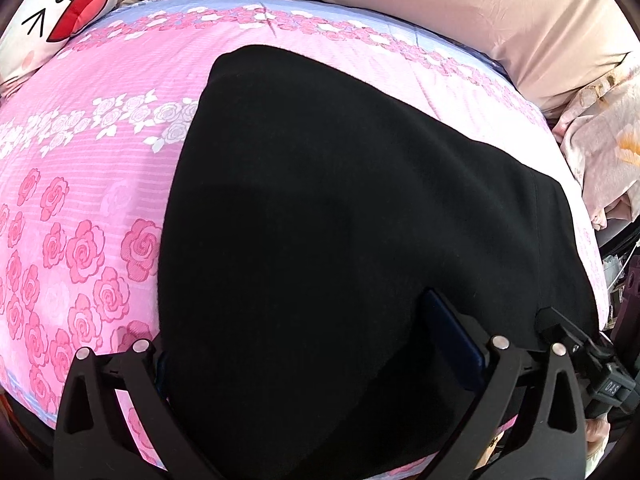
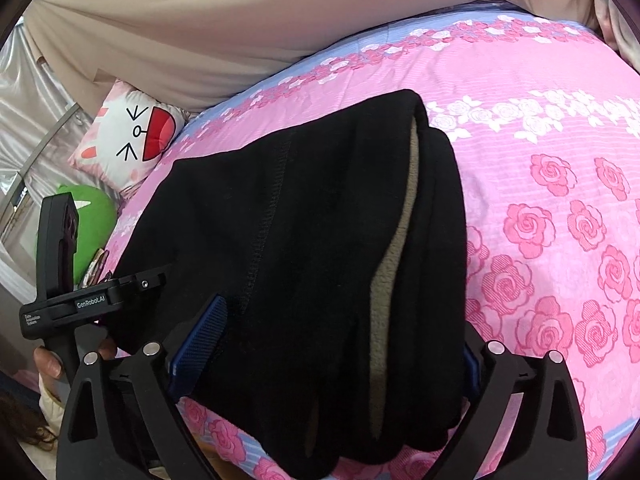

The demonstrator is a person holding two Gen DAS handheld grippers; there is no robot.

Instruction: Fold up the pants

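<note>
Lying on the bed (image 1: 100, 208) with their long axis running away from me toward the beige headboard (image 1: 500, 8): black fleece pants (image 2: 320, 240), folded into a thick oblong bundle, tan pile lining showing along one edge. My left gripper (image 1: 316, 344) and right gripper (image 2: 320, 344) both stand wide, blue ribbed pads clear of the cloth between them. Bedsheet: pink, rose-printed. Cartoon-face pillow (image 2: 132, 140) at the far corner.

Bed in pink rose-print sheet (image 2: 560, 208), folded black pants (image 2: 312, 240) on it, cartoon-face pillow (image 2: 132, 140) at edge
</note>
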